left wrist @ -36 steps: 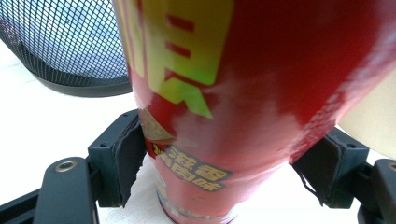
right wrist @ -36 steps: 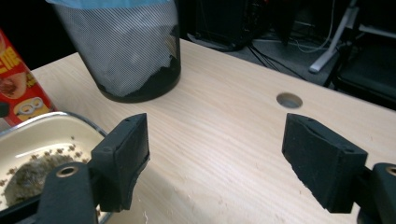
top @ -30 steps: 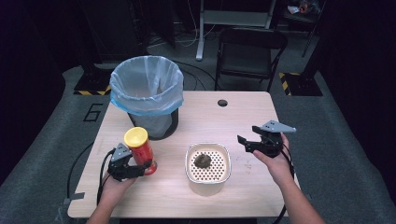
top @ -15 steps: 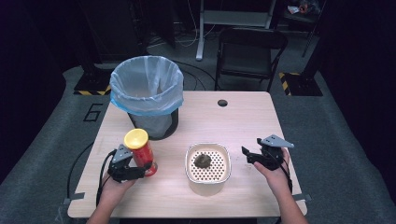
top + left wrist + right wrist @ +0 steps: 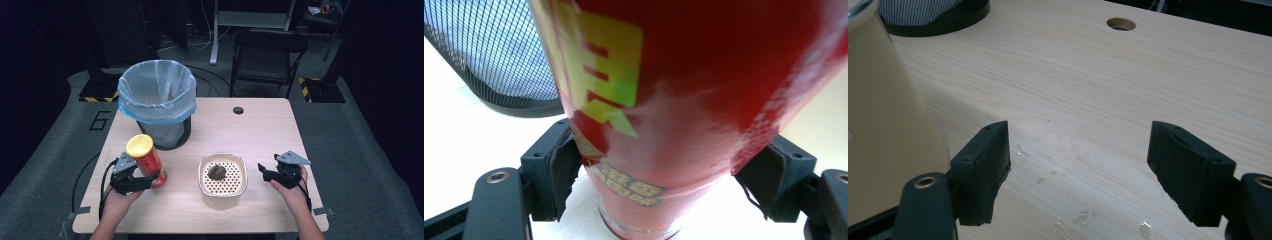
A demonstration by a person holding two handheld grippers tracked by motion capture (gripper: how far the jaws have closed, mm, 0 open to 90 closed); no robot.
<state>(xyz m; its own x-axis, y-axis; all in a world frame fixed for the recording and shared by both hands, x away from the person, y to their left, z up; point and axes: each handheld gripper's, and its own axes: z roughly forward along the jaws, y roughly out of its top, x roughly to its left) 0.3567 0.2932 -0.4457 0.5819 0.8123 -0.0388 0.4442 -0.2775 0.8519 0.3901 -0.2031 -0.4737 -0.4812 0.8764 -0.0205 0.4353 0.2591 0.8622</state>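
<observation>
Wooden table [image 5: 260, 130]: pale grain, rounded corners, one round cable hole [image 5: 238, 110] near the far edge; a few water drops [image 5: 1083, 217] on the surface by the right side. Waste bin [image 5: 158, 102]: black mesh cylinder, lined with a thin translucent blue bag folded over the rim; stands at far left, apparently the destination, with nothing yet seen dropped from either tool. Strainer tub [image 5: 223, 174]: cream plastic, rounded-square, perforated inner floor, holding one dark crumpled lump [image 5: 217, 172]; at centre front, untouched. Chip can [image 5: 146, 160]: tall red tube with yellow lid and glossy printed label, tilted, base on the table just in front of the bin. Left gripper [image 5: 664, 175]: black pads pressed on both sides of the can low down, so the pick-up looks made and the carry to the bin is left. Right gripper [image 5: 1078, 170]: jaws wide apart, nothing between, low over bare wood just right of the tub.
</observation>
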